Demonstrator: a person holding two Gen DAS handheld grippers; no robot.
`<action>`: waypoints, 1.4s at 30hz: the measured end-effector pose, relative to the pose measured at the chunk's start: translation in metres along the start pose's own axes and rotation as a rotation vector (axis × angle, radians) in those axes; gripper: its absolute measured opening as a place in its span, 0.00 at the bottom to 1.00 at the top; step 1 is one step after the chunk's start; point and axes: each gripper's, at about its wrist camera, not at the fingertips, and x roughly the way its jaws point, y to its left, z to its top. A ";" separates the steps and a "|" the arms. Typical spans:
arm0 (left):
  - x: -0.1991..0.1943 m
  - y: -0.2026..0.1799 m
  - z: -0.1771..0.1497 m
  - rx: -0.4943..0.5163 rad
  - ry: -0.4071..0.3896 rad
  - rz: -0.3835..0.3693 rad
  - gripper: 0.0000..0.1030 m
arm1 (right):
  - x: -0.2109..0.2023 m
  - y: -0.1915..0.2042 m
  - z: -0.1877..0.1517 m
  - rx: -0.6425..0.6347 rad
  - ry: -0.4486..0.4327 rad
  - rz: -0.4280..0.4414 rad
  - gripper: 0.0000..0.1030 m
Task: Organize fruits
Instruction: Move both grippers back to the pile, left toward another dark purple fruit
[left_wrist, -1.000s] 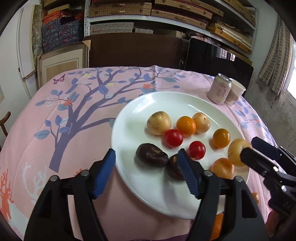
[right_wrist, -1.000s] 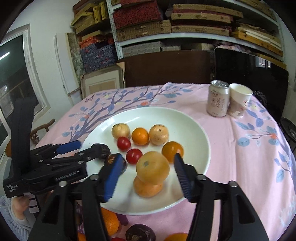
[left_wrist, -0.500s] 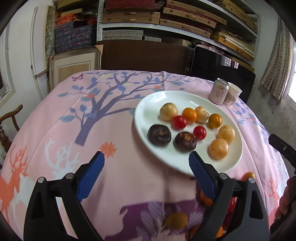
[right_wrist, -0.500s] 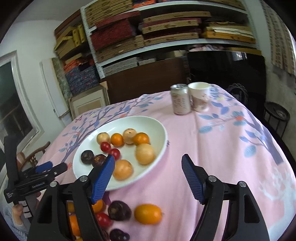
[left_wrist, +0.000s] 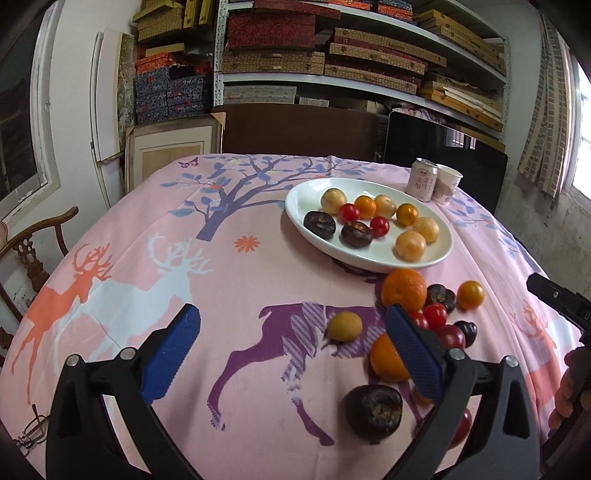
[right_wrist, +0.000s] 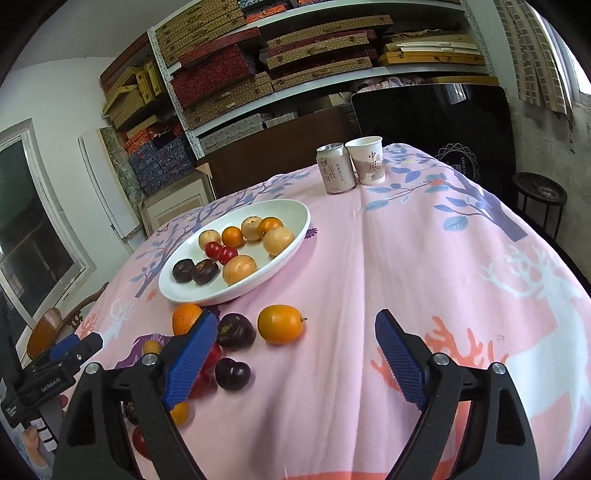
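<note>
1. Both the left gripper (left_wrist: 291, 349) and the right gripper (right_wrist: 295, 354) have jaws opening wide, holding nothing.
2. Bare pink surface (right_wrist: 424, 266) lies open right of the plate (right_wrist: 291, 236).
3. Loose fruits (left_wrist: 436, 314) cluster near the plate's front rim.
4. The can (right_wrist: 335, 169) and cup (right_wrist: 367, 160) carry Chinese writing.

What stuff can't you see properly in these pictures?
- Fruit pile: in the right view, the right tongs' blue pad covers part of it, so no full count.
- Orange: in the left view, half hidden behind the left tongs' pad.
- Can and cup writing: too small to read.
- Glasses: left view, cut off at the dark bottom corner.
</note>
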 end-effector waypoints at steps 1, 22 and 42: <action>-0.002 -0.001 -0.001 0.006 -0.004 0.008 0.95 | -0.001 -0.001 0.000 0.002 -0.002 -0.001 0.86; 0.000 -0.030 -0.013 0.148 0.029 0.012 0.95 | 0.003 0.003 -0.002 -0.012 0.021 -0.002 0.87; 0.018 -0.019 -0.029 0.122 0.181 -0.065 0.96 | 0.004 0.003 -0.003 -0.001 0.025 0.003 0.87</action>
